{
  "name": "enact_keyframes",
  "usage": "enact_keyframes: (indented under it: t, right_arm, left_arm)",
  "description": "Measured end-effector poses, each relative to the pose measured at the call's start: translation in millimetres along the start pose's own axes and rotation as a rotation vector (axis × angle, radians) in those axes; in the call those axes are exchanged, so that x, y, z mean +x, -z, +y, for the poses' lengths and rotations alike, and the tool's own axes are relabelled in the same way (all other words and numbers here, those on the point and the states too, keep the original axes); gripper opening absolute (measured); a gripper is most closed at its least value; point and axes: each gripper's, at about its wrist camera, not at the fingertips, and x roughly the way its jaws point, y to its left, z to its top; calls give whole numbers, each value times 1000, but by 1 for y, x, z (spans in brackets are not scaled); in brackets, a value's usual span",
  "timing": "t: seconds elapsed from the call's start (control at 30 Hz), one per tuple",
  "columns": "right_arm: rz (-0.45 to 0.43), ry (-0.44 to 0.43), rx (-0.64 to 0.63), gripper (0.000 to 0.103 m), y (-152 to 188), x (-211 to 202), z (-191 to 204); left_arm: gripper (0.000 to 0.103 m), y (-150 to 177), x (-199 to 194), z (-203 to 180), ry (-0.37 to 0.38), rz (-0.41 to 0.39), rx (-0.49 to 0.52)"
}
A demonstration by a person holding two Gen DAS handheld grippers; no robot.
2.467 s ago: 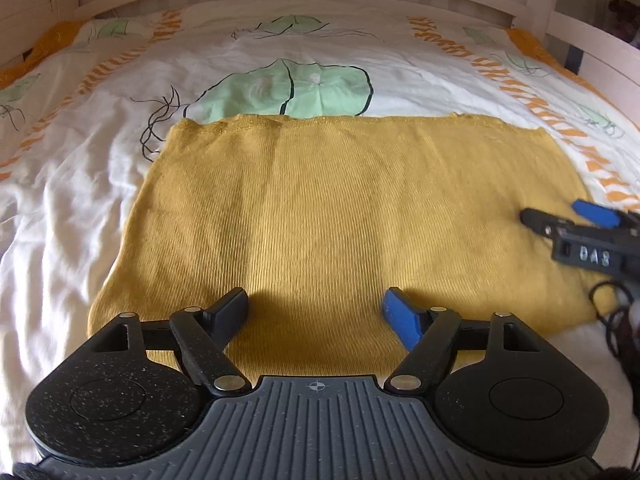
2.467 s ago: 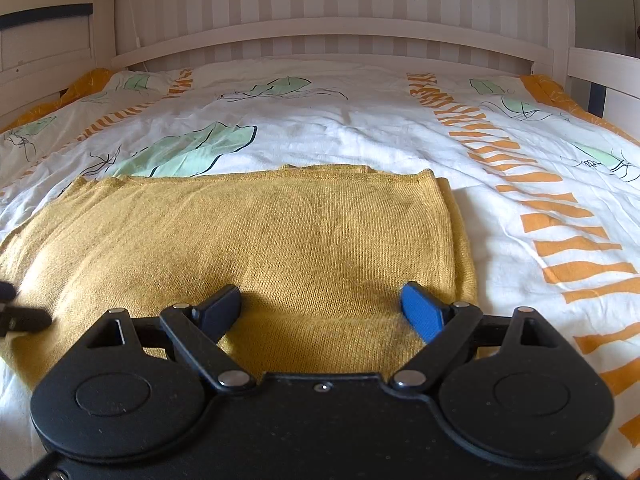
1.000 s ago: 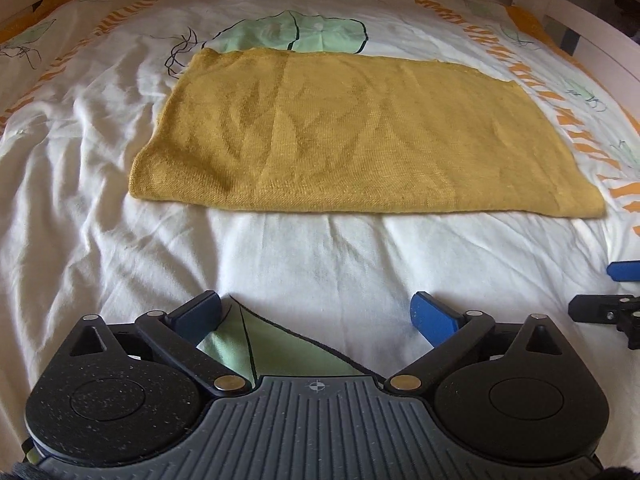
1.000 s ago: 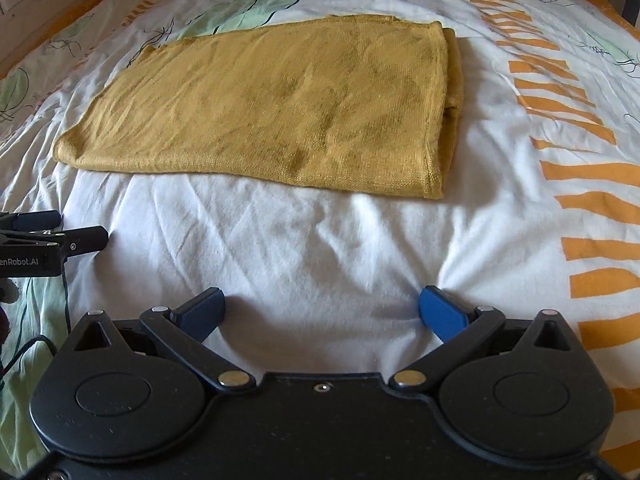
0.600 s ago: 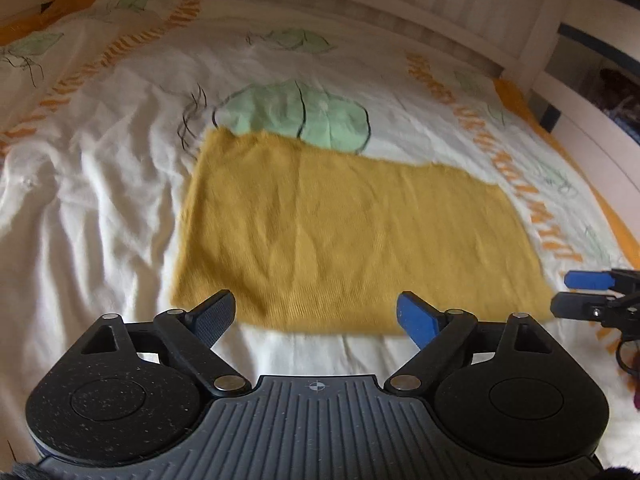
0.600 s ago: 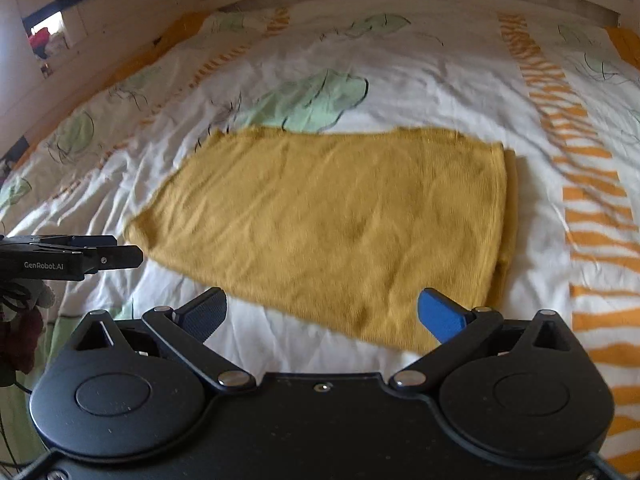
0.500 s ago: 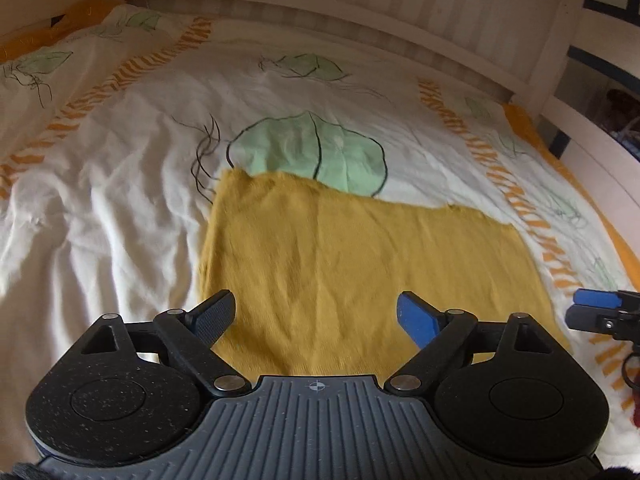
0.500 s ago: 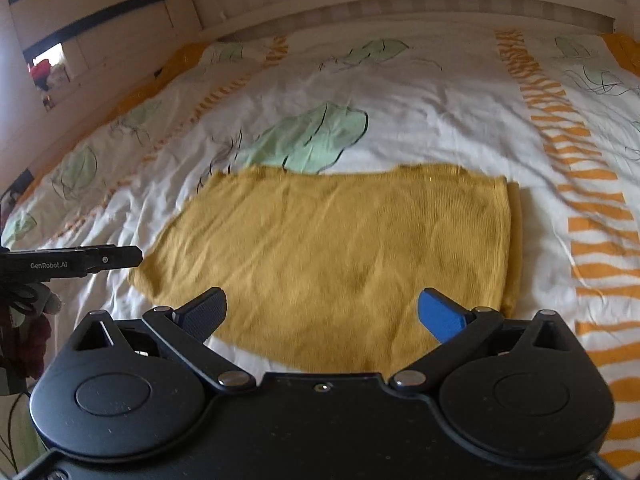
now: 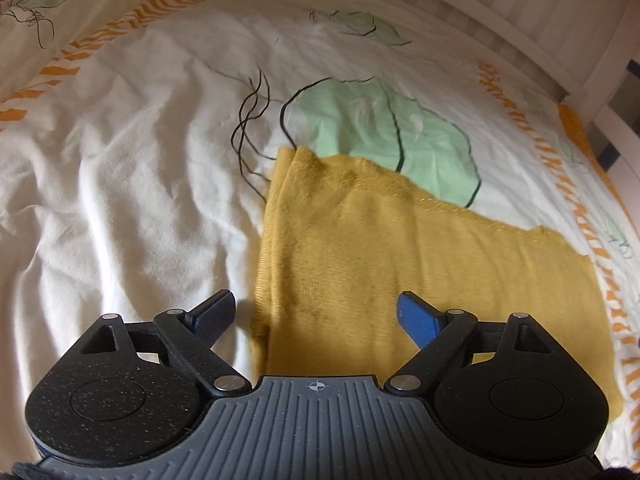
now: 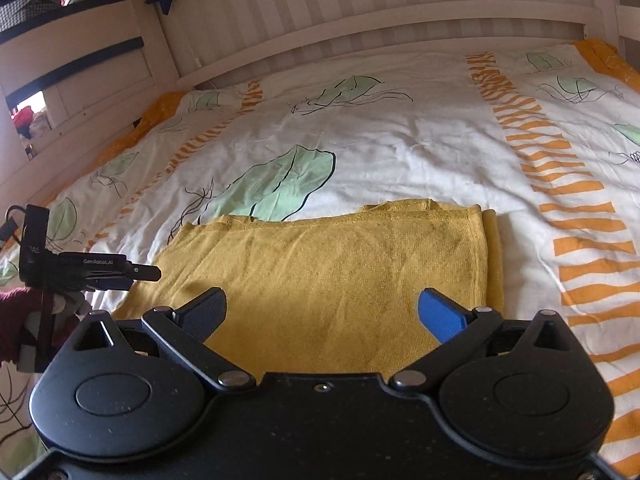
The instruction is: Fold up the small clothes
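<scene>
A mustard-yellow knit garment (image 9: 400,264) lies folded into a flat rectangle on the bed; its right end shows stacked layers (image 10: 492,248). My left gripper (image 9: 316,314) hovers open over the garment's left edge, one finger above the white cover, the other above the cloth, nothing pinched. In the right wrist view the same garment (image 10: 340,276) fills the middle. My right gripper (image 10: 322,312) is open just above the garment's near right part, holding nothing. The left gripper (image 10: 136,272) appears there side-on at the cloth's left end.
A white duvet cover (image 9: 120,184) with green leaves and orange stripes spreads all around. The white slatted headboard (image 10: 400,28) runs along the far side and a side rail (image 10: 80,80) stands at the left. A maroon sleeve (image 10: 12,320) shows at the left edge.
Both grippers have come back in over the garment from the near side. The left one has slid across to the cloth's left edge and rolled a little. The cloth itself has not moved.
</scene>
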Motion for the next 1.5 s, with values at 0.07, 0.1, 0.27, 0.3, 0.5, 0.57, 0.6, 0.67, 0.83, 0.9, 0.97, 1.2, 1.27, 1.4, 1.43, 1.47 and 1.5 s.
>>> enact_keyframes:
  t: [0.07,0.1,0.27,0.3,0.5,0.57,0.6,0.67,0.83,0.9,0.97,1.2,1.27,1.4,1.43,1.47,1.5]
  right_arm:
    - [8,-11,2,102,1,3,0]
    - [13,-17,5,102,2,5,0]
    - [27,-23,9,102,4,9,0]
    - [25,-21,16,102,4,10,-1]
    - [27,-14,41,102,5,13,-3]
    - [31,-13,43,102,5,15,-3]
    - [33,-13,43,102,5,15,-3]
    - [39,-11,44,102,5,18,-3]
    - [48,-7,50,102,6,22,-4]
    - [52,-7,56,102,6,23,-6]
    - [55,-6,62,102,7,23,-6]
    - [48,-11,67,102,5,22,-6]
    - [46,-10,77,102,4,21,-8]
    - [37,-6,124,102,0,14,-16]
    - [36,-1,134,102,-2,12,-18]
    - [35,5,142,102,-3,10,-19]
    - [31,9,150,102,-5,8,-21]
  left_arm:
    - [88,-2,6,4,3,7,5]
    - [88,-4,8,5,3,5,13]
    - [89,-10,17,3,37,27,73]
    - [89,-12,22,3,65,45,82]
    - [90,-18,34,1,213,89,122]
    - [90,-22,39,2,243,97,103]
    - [90,-25,42,2,261,100,95]
    - [90,-28,46,1,290,106,87]
    - [89,-21,42,8,404,122,41]
    - [88,-16,40,12,465,146,25]
    - [81,-12,36,17,479,152,13]
    - [21,-16,38,30,386,142,-125]
    - [18,-18,31,18,349,129,-86]
    - [17,-28,11,-13,352,92,-44]
    - [17,-31,6,-22,354,83,-33]
    - [17,-35,1,-32,356,75,-20]
    - [17,-38,-4,-43,360,67,-7]
